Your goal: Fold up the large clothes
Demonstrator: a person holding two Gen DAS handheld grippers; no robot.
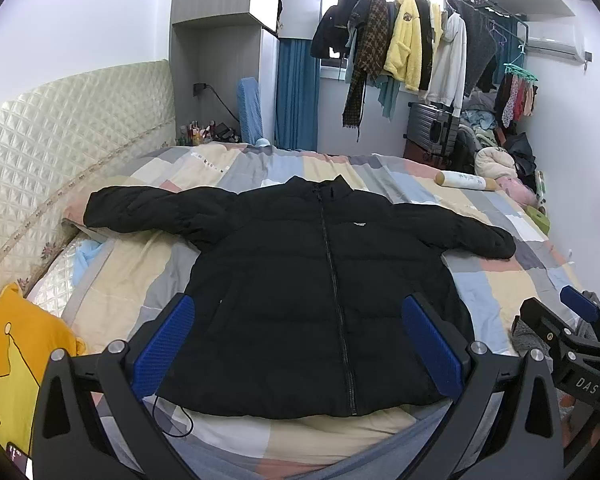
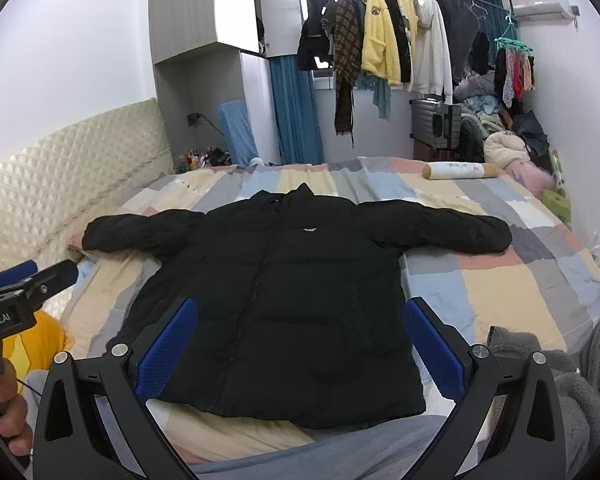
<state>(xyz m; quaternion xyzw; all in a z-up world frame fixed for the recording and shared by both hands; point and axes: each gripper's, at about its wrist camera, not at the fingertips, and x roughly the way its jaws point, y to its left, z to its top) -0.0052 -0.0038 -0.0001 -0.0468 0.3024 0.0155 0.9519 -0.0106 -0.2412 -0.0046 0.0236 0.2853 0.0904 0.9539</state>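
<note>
Black padded jacket [image 1: 300, 280] fills my left wrist view: it lies flat and zipped, front up, on the patchwork bed [image 1: 520, 280], collar toward the far edge, hem near the edge closest to me, sleeves spread toward the headboard side and the opposite side. My left hand-held gripper [image 1: 300, 344] hovers above the lower part of the jacket with its blue pads wide apart and nothing between them. My right hand-held gripper shows at the right margin.

From my right wrist view, the jacket sits the same way, its right sleeve [image 2: 460, 228] reaching toward the far right corner of the bed. My right hand-held gripper [image 2: 300, 344] also stands fully apart and empty above the hem. My left hand-held gripper juts in at the left margin, with my hand [image 2: 8, 420] below it.

No fold has begun, I judge. The risk is the puffy, slick fabric: a shallow pinch could slip off or catch only the top layer, so the fold skews. A grey blanket [image 2: 572, 392] near the hem corner could get snagged too.
</note>
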